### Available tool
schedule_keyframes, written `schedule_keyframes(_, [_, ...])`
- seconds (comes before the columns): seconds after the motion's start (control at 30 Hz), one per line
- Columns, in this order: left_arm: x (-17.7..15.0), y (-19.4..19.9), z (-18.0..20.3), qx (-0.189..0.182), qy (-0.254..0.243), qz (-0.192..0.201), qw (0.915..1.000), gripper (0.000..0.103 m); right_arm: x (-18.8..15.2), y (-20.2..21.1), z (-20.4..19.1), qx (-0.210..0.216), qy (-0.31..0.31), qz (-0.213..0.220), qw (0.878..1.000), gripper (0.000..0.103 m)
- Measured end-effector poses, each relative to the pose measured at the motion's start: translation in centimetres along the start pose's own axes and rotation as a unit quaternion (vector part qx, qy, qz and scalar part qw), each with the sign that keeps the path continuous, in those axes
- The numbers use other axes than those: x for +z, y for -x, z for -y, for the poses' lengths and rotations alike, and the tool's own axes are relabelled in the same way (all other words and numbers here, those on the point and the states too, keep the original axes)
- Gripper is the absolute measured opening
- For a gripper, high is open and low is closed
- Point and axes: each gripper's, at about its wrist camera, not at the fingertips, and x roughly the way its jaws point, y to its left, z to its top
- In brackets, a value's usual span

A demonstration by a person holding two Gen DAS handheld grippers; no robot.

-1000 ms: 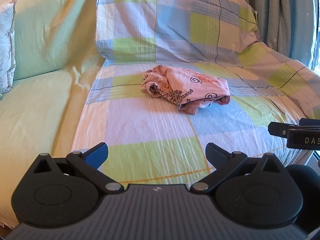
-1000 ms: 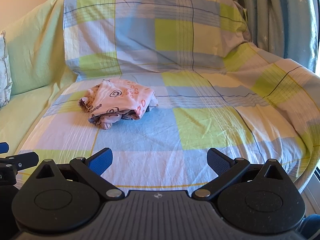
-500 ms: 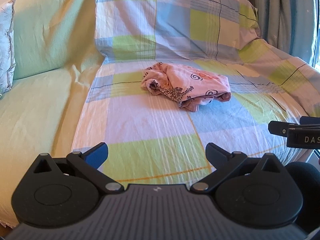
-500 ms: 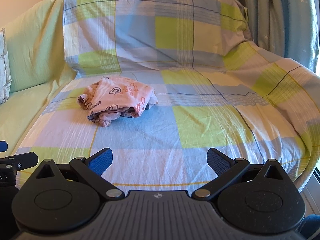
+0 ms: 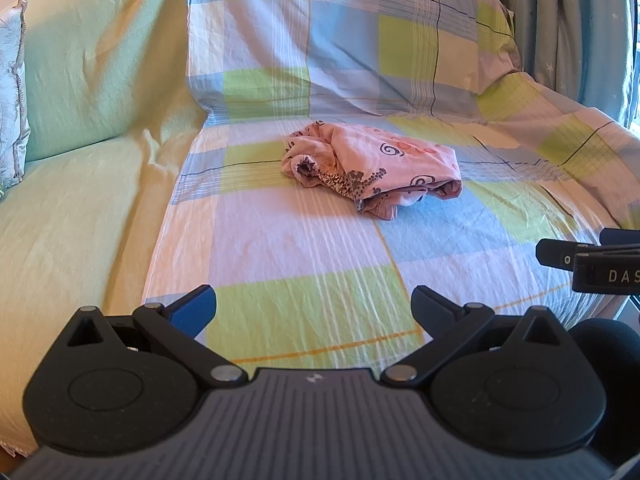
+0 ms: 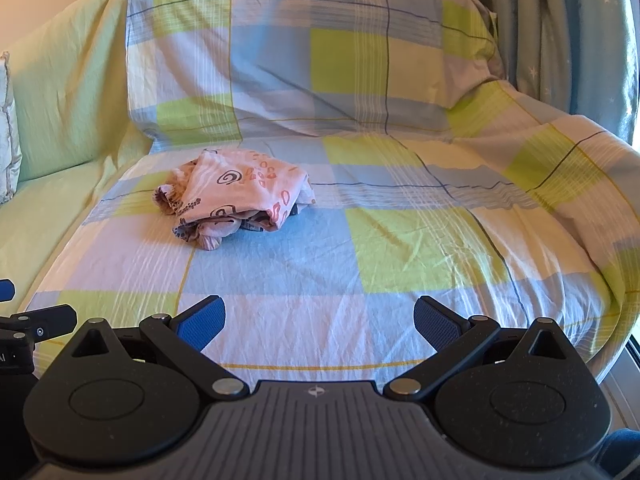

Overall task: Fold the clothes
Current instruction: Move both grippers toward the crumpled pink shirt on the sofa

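The pink cloth (image 5: 370, 170) lies bunched on the sofa (image 5: 280, 248), ahead of both grippers and well apart. Left gripper (image 5: 314, 306) and right gripper (image 6: 320, 316) have jaws wide open, holding nothing. Left looks nearer.

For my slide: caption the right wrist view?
Open right gripper faces a crumpled pink garment on the sofa.

Garment (image 5: 372, 170): pink, dark swirl and spot print. Sofa sheet (image 6: 400, 240): blue, lime, white check. Adjoining cover (image 5: 80, 200): plain pale green. Curtain (image 6: 560, 20): teal, starred.
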Motion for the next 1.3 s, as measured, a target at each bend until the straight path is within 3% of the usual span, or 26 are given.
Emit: schedule_keyframes(1.3, [0.06, -0.05, 0.19, 0.007, -0.003, -0.004, 1.0, 0.102, 0.04, 0.02, 0.06, 0.001, 0.0, -0.001, 1.0, 0.103])
